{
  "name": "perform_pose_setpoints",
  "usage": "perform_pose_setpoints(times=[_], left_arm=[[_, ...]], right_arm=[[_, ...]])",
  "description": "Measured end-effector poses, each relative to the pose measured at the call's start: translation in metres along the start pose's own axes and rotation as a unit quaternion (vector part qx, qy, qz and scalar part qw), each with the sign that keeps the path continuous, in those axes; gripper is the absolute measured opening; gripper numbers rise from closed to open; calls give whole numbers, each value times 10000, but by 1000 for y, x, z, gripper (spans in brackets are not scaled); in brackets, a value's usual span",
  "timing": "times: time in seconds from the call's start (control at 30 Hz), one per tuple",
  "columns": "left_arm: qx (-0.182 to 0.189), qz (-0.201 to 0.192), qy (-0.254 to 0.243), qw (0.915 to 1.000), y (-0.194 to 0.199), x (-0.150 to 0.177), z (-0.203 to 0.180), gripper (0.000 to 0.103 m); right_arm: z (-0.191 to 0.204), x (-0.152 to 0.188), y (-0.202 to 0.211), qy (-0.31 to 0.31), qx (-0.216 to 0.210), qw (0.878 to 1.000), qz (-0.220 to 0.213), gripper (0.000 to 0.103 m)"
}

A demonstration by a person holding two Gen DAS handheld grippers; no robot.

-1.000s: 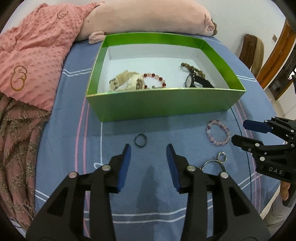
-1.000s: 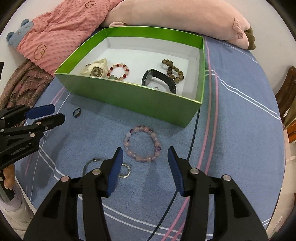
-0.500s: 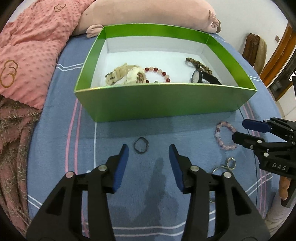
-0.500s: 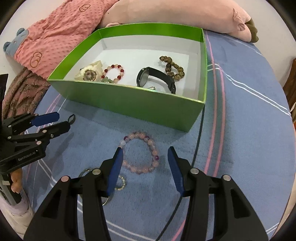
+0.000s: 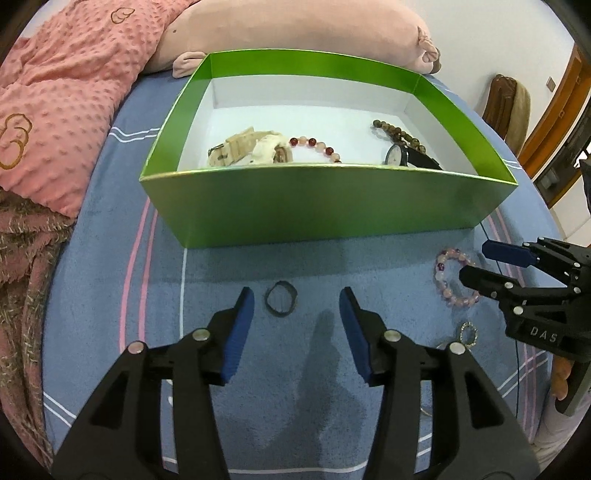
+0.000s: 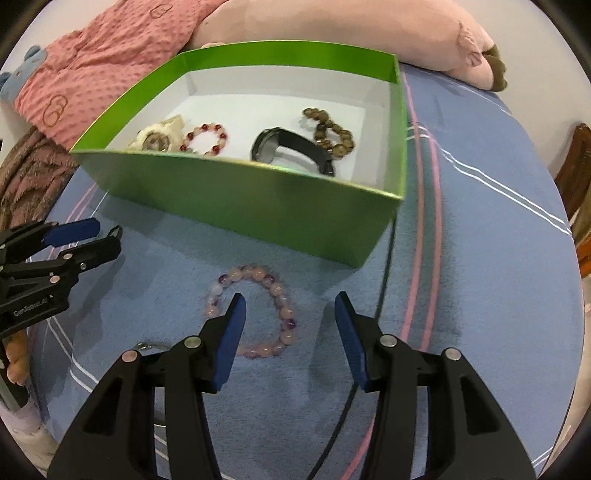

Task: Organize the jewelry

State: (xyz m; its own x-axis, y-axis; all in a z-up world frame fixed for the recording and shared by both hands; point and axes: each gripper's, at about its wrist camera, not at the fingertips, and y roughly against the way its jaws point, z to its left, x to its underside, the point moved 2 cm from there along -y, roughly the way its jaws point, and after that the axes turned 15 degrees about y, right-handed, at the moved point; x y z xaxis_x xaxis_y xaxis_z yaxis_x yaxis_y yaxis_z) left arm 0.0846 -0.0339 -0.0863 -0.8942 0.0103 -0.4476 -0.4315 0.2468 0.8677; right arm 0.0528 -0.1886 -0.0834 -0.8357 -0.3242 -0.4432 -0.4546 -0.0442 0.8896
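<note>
A green box [image 5: 325, 206] [image 6: 258, 206] on the blue cloth holds a cream watch [image 5: 251, 149], a red and pink bead bracelet [image 6: 205, 138], a black watch [image 6: 291, 149] and a brown bead bracelet [image 6: 332, 129]. A small dark ring [image 5: 280, 298] lies on the cloth just ahead of my open left gripper [image 5: 296, 314]. A pink bead bracelet [image 6: 255, 314] [image 5: 448, 277] lies between and just ahead of the fingers of my open right gripper [image 6: 290, 317], its left finger over it. A small sparkly ring [image 5: 468, 334] lies near the right gripper.
A pink blanket [image 5: 55, 96] and a pink plush pillow [image 5: 295, 29] lie behind and left of the box. A thin black cable [image 6: 384, 258] runs across the cloth right of the box. A metal hoop [image 6: 147, 347] lies partly hidden under my right gripper.
Both grippers have moved forward and lower toward the cloth. The left has closed in on the dark ring, the right on the pink bracelet. Both stay open.
</note>
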Motion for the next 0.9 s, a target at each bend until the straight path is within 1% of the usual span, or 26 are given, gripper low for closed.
perform_pose_setpoints(times=[0.1,0.37,0.63,0.67,0.7,0.73,0.8,0.83,0.9], left_arm=[[-25,0,17,10000,-1,0,2,49],[34,18,108,9999,-1,-1,7,49],[46,19,80,10000,-1,0,6,49],[45,20,77,10000,-1,0,5,49],[44,19,78,10000,-1,0,5,49],[40,18,76,10000,-2,0,5,49],[46,17,72,10000,-2,1,5,49],[46,20,66,10000,-2,1,5,49],[36,19,60,10000,-2,1,5,49]], right_arm=[[3,-2,1,94,117,9999,-44,51],[-5,-1,-1,-100,28,9999,-46,51],[-2,-1,-3,-17,113,9999,-25,50],[-1,-1,-3,5,133,9999,-30,48],[0,-1,-4,40,151,9999,-29,42],[1,-1,-3,83,195,9998,-36,39],[2,-1,-3,153,172,9997,-57,31],[4,-2,-3,198,157,9997,-71,29],[7,-2,-3,280,147,9995,-91,20]])
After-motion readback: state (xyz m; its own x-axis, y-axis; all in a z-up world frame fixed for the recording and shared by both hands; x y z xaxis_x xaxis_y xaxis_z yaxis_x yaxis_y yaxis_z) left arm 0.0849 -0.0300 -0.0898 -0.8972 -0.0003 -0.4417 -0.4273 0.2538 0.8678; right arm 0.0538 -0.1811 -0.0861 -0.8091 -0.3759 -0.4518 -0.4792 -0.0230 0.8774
